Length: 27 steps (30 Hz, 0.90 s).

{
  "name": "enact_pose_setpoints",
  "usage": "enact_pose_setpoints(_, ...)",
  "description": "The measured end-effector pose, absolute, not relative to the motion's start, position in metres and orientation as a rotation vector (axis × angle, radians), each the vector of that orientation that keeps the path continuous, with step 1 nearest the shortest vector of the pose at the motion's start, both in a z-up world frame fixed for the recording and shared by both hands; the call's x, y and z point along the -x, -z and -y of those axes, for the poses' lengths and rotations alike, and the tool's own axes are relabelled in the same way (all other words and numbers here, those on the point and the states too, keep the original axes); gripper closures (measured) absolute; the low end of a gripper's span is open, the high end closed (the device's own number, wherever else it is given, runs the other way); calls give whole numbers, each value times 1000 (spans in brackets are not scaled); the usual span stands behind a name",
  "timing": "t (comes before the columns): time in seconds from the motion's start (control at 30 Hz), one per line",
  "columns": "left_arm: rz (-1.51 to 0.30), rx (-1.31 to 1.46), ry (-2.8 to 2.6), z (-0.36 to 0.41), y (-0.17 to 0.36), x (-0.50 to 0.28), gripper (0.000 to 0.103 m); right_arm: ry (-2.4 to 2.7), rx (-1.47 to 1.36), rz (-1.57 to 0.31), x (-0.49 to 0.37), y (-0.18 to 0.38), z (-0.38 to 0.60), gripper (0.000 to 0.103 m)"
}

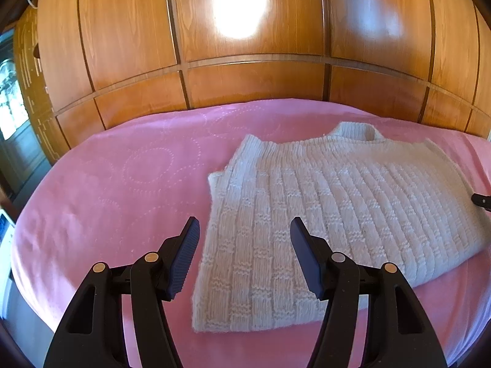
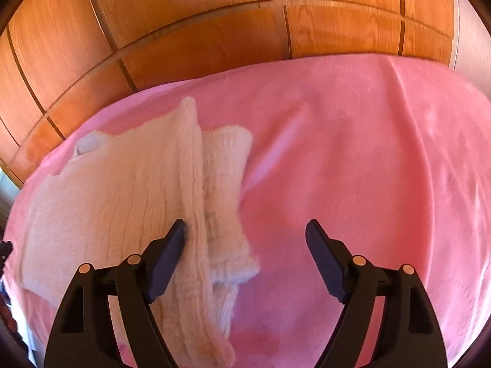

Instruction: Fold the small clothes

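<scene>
A cream knitted sweater (image 1: 322, 202) lies flat on the pink bedspread (image 1: 122, 184), collar toward the far side. My left gripper (image 1: 242, 230) is open and empty, hovering over the sweater's near left part. In the right wrist view the sweater (image 2: 116, 196) lies at the left, with a sleeve (image 2: 224, 202) folded along its right edge. My right gripper (image 2: 245, 230) is open and empty, its left finger (image 2: 172, 245) over the sweater's right edge, its right finger over bare bedspread (image 2: 368, 168).
A wooden panelled wardrobe (image 1: 245, 46) stands right behind the bed. The bed's left edge (image 1: 18, 245) drops to the floor. The right gripper's tip (image 1: 481, 200) shows at the right edge of the left wrist view.
</scene>
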<state>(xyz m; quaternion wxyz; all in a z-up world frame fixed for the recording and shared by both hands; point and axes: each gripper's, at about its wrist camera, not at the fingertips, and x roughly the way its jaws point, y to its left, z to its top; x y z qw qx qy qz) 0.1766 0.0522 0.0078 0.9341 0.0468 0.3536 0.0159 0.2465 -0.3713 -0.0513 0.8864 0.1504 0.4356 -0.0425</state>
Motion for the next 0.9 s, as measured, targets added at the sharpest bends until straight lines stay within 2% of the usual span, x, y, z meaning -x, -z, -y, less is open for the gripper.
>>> enact_pose_setpoints(0.03,-726,-104,-43,-52,-5,-177,29,82,-324,-907,-247,52,373,24)
enact_pose_setpoints(0.3,-806,31,-119,-98,17,-174,29,-43,-523,-898,-223,57,388,24)
enact_pose_setpoints(0.37,-853,128,-79,-114,28,-174,29,-87,-520,-904,-214,56,384,28)
enact_pose_setpoints(0.4,-877,171,-46,-119,34,-175,31,-97,-509,-906,-211,56,381,36)
enact_pose_setpoints(0.43,-892,204,-20,-121,38,-176,36,-111,-494,-913,-208,58,376,51)
enact_pose_setpoints(0.47,-903,238,10,-123,41,-176,54,-121,-476,-924,-207,60,371,62)
enact_pose_setpoints(0.5,-916,281,66,-123,44,-179,81,-131,-468,-930,-208,60,367,82)
enact_pose_setpoints(0.53,-921,287,76,-122,44,-180,87,-125,-453,-926,-207,58,363,89)
enact_pose_setpoints(0.57,-912,274,68,-120,39,-179,92,-113,-426,-913,-206,52,359,91)
enact_pose_setpoints(0.67,-908,233,55,-121,34,-174,93,-100,-393,-881,-196,38,359,93)
enact_pose_setpoints(0.73,-936,218,45,-122,42,-175,92,-79,-391,-932,-190,54,363,95)
enact_pose_setpoints(0.8,-924,182,5,-119,44,-174,69,-80,-394,-939,-187,63,364,95)
enact_pose_setpoints(0.83,-909,154,-40,-117,40,-172,61,-80,-392,-933,-187,59,364,94)
enact_pose_setpoints(0.87,-888,147,-68,-116,35,-170,57,-88,-390,-932,-188,56,363,93)
enact_pose_setpoints(0.9,-867,155,-77,-116,29,-167,57,-90,-385,-923,-189,50,363,87)
